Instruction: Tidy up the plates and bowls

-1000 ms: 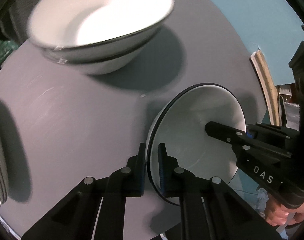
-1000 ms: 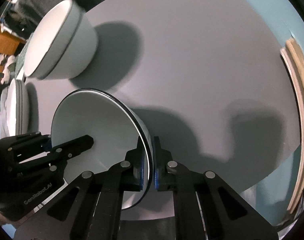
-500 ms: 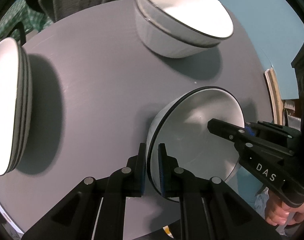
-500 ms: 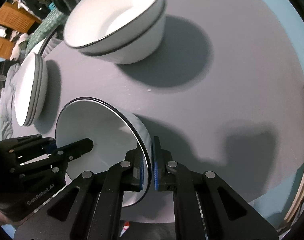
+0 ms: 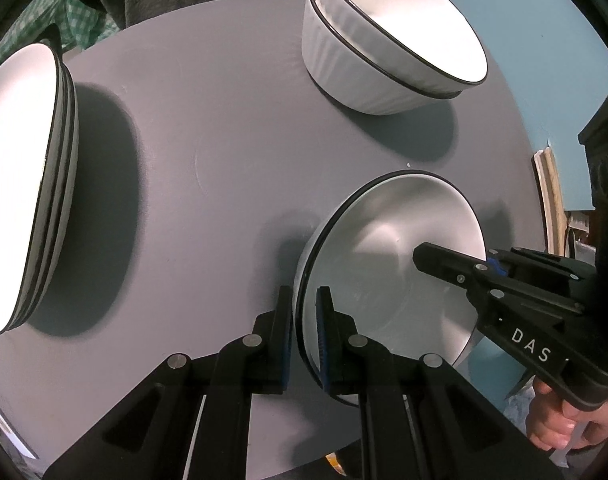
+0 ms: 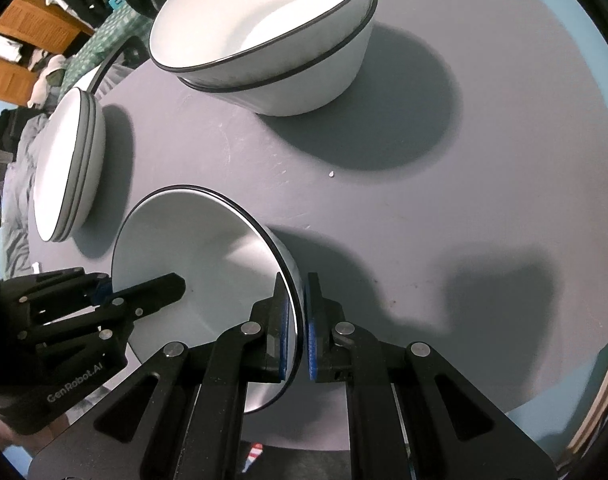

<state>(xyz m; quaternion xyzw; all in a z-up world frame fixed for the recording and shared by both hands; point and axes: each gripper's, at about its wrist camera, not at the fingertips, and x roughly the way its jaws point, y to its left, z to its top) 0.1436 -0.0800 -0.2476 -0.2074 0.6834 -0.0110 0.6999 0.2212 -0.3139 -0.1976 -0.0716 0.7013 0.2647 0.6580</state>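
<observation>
Carrying: a single white bowl [image 5: 392, 264] is hanging above the near part of the grey table [image 5: 208, 184], held by two opposite sides of its rim.
Left gripper [image 5: 306, 336]: its fingers are clamping the bowl's left rim wall.
Right gripper [image 6: 297, 328]: its fingers are pinching the right rim, so neither hand is nearer.
Stacked bowls [image 6: 272, 40]: they are sitting far across the table, ahead of the fingers and well apart from the carried bowl.
Plate stack [image 6: 68, 164]: it is lying far left.
Judgement: the bowl is likely heading forward and up onto the stacked bowls.
</observation>
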